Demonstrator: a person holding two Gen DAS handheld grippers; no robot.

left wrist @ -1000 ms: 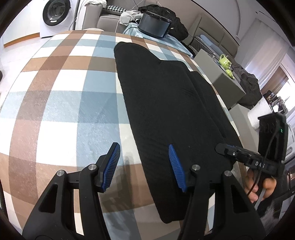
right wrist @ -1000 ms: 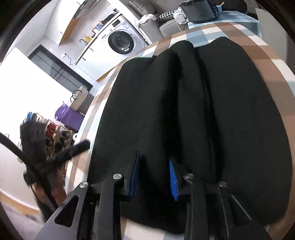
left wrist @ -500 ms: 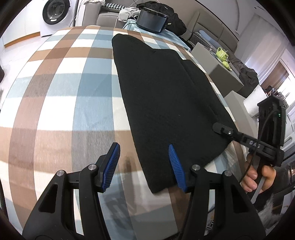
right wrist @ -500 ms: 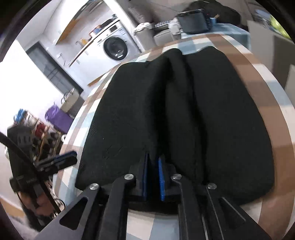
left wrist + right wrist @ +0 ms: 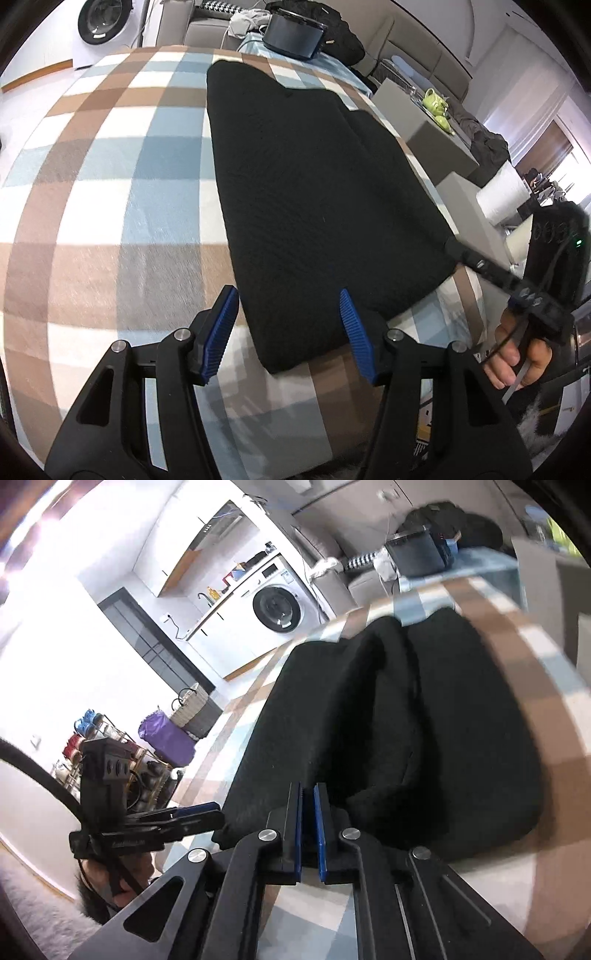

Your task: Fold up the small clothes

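- A black knitted garment (image 5: 317,192) lies flat along a tabletop covered by a checked cloth of brown, blue and white squares (image 5: 110,177), its long side running from near to far.
- The left gripper (image 5: 291,328) hovers over the near left corner of the garment with its blue ribbed fingers (image 5: 221,328) wide apart and holding nothing.
- The near end of the garment sits between those fingers; whether they touch the fabric cannot be told.
- The right gripper (image 5: 309,834) has its blue fingers (image 5: 320,834) drawn almost together, pinching the near edge of the garment (image 5: 388,731), which bunches into a raised fold just beyond them.
- In the left wrist view the right gripper (image 5: 458,253) meets the garment's near right corner, a hand (image 5: 517,354) gripping its handle.
- Far off stand a white front-loading washing machine (image 5: 280,609) and a dark rectangular box (image 5: 293,35) beyond the far end of the tabletop.
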